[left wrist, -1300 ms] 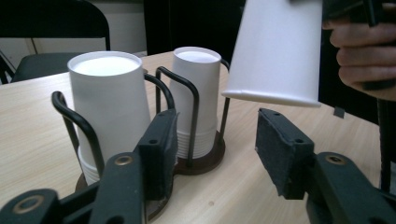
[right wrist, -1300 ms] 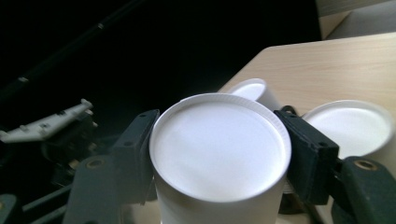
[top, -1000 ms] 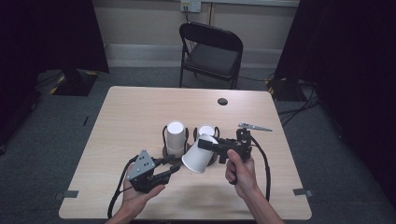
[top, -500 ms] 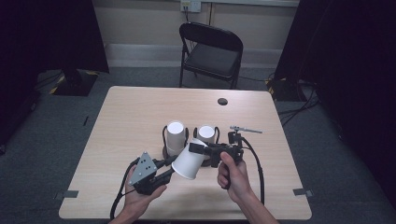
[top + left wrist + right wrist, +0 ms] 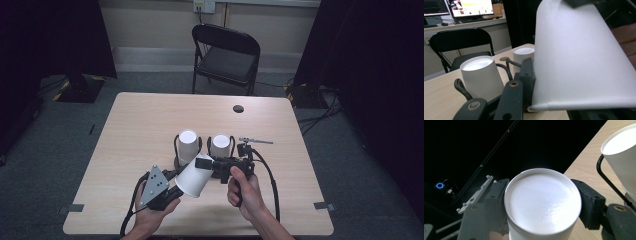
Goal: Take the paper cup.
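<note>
A light wood counter stands in a dark room with a grey floor, and a black folding chair waits at its far side. A white paper cup hangs in the air, tipped on its side; its flat bottom points at the right claw and its open mouth points down toward the left claw. The right claw squeezes the cup near its bottom, held level by the right hand. The left claw sits just under the cup's rim, but I cannot tell if it is open or closed. Just past the claws, two more cups stand upside down.
</note>
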Demonstrator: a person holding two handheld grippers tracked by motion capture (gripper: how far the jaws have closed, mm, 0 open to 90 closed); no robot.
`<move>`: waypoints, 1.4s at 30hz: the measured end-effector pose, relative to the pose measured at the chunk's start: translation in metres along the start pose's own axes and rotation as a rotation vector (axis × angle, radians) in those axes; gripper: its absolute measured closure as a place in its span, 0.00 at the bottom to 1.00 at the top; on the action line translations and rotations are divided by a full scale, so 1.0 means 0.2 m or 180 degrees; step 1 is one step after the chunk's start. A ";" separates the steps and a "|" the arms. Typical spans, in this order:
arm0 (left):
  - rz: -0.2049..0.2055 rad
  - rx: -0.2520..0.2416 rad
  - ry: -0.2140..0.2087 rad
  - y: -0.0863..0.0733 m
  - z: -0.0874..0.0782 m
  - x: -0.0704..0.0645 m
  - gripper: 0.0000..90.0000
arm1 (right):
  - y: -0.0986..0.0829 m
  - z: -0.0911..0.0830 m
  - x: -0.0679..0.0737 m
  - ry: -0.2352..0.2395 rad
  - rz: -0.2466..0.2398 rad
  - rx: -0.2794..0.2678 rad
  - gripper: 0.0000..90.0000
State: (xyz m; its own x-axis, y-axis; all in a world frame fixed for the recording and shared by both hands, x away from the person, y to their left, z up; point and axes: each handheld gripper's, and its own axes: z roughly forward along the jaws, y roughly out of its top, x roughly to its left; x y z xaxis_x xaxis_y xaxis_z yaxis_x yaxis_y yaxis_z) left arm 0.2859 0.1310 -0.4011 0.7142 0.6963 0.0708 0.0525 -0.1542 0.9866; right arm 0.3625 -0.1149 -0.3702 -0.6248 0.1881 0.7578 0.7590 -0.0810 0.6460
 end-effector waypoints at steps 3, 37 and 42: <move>-0.0024 0.0034 -0.0060 0.00 0.00 0.01 0.88 | 0.00 0.00 -0.01 -0.0020 -0.0057 0.0011 0.37; -0.0291 0.0832 -0.0527 0.00 0.01 0.13 0.95 | -0.03 -0.18 0.04 -0.0755 -0.1191 -0.0036 0.31; -0.0149 0.1079 -0.0691 0.03 0.05 0.16 0.94 | -0.07 -0.25 0.01 -0.0834 -0.1193 0.0066 0.31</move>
State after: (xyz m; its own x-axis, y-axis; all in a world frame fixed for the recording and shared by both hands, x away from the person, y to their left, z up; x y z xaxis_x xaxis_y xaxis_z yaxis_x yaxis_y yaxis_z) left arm 0.3160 0.1450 -0.3948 0.8345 0.5494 -0.0415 0.2898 -0.3736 0.8812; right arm 0.3422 -0.1616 -0.3728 -0.7918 0.4422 0.4214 0.4945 0.0590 0.8672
